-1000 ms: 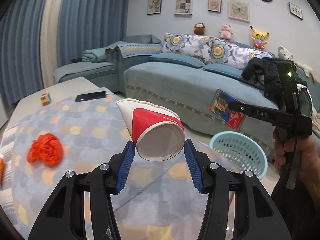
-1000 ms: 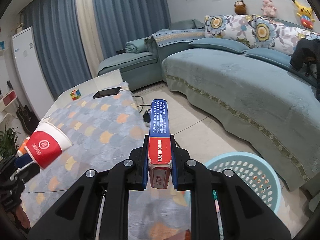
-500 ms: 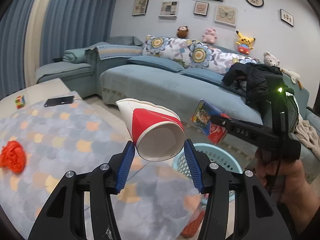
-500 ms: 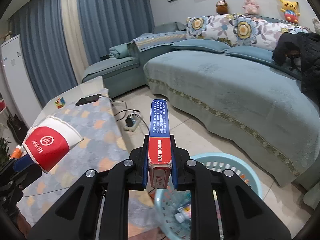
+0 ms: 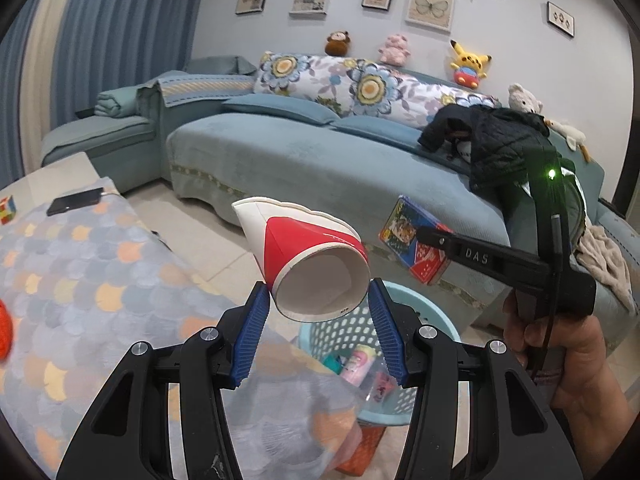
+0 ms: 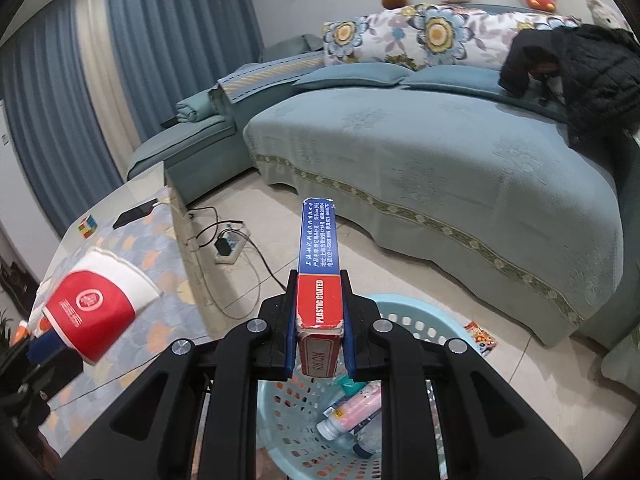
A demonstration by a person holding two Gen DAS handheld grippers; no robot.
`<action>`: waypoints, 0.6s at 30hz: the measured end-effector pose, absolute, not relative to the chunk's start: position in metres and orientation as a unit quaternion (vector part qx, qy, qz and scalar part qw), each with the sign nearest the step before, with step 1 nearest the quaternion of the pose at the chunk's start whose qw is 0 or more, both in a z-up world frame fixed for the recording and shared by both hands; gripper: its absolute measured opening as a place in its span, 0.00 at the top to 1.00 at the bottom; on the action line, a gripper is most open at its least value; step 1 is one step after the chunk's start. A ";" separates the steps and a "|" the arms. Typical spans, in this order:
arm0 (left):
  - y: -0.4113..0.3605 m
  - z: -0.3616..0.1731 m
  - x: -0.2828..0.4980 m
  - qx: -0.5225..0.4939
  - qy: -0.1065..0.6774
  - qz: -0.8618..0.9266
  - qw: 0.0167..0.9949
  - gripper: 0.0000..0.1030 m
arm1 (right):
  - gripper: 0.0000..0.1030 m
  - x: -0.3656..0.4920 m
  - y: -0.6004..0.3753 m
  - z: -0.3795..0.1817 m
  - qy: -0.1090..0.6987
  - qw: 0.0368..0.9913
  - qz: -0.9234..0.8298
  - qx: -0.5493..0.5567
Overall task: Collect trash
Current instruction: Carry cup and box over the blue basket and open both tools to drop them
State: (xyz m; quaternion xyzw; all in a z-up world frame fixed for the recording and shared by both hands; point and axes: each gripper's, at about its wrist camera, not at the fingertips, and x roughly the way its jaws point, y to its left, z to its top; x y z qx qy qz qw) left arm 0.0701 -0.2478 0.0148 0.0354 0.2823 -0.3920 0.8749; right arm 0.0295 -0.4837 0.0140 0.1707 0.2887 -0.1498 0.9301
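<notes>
The left gripper pinches a red and white paper cup between its blue pads, the open mouth facing the camera and the crushed base pointing away. Just below and beyond it sits a pale blue basket on the floor, holding a pink bottle and other wrappers. The right gripper is closed tight on a thin blue and red box, held on edge directly above the same basket. A table with a scale-patterned cloth lies to the left, carrying a phone and a puzzle cube. A teal sofa curves behind, with a black jacket on it.
</notes>
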 end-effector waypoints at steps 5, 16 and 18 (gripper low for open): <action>-0.267 0.010 0.069 0.049 0.289 -0.403 0.867 0.52 | 0.85 0.027 -0.501 0.010 0.294 0.923 -0.162 0.189; -0.301 0.007 0.075 0.067 0.300 -0.413 0.857 0.52 | 0.85 0.025 -0.531 -0.009 0.322 0.899 -0.181 0.234; -0.306 0.006 0.078 0.068 0.308 -0.414 0.854 0.52 | 0.85 0.025 -0.536 -0.014 0.331 0.892 -0.190 0.241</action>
